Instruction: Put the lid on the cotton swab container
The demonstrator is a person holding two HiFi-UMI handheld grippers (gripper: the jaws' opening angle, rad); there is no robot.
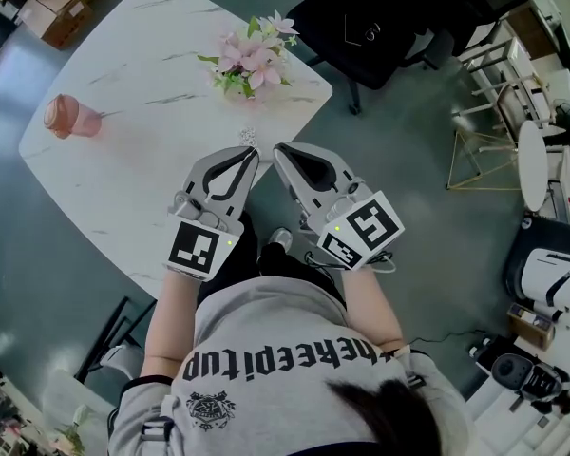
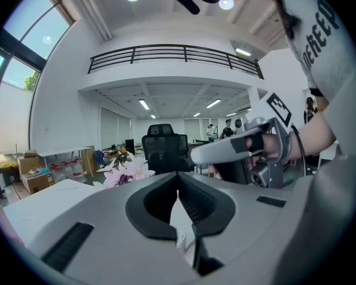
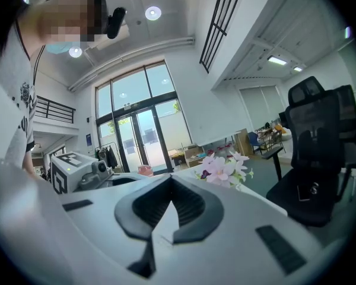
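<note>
Head view: a person in a grey printed T-shirt [image 1: 285, 350] stands at the near edge of a white marble-patterned table with rounded corners [image 1: 152, 179], one tool in each hand.

Left gripper [image 1: 254, 152] – jaws brought fully together, nothing between the pads. Its own view confirms it: the black ribbed pads [image 2: 193, 200] meet at the tip, and only table surface shows through the gap below them. It hangs over the near table edge, pointing towards the table's middle.

Right gripper [image 1: 277, 148] – jaws likewise closed tip to tip, empty. It lies just beside the left one, the tips near each other but apart. The left gripper view shows it from the side, with the hand [image 2: 279, 147] around its grip.

Cotton swab container: a pink translucent round container [image 1: 71, 117] sits on the left part of the table, well apart from both grippers. Contents cannot be made out.

A small pale glinting item [image 1: 249, 137] lies on the table just ahead of the gripper tips. It is too small to say whether it is the lid.

A bunch of pink and white flowers with green leaves [image 1: 252, 55] stands near the far table corner, beyond that item. A black office chair [image 1: 361, 22] stands on the floor past the table.
</note>
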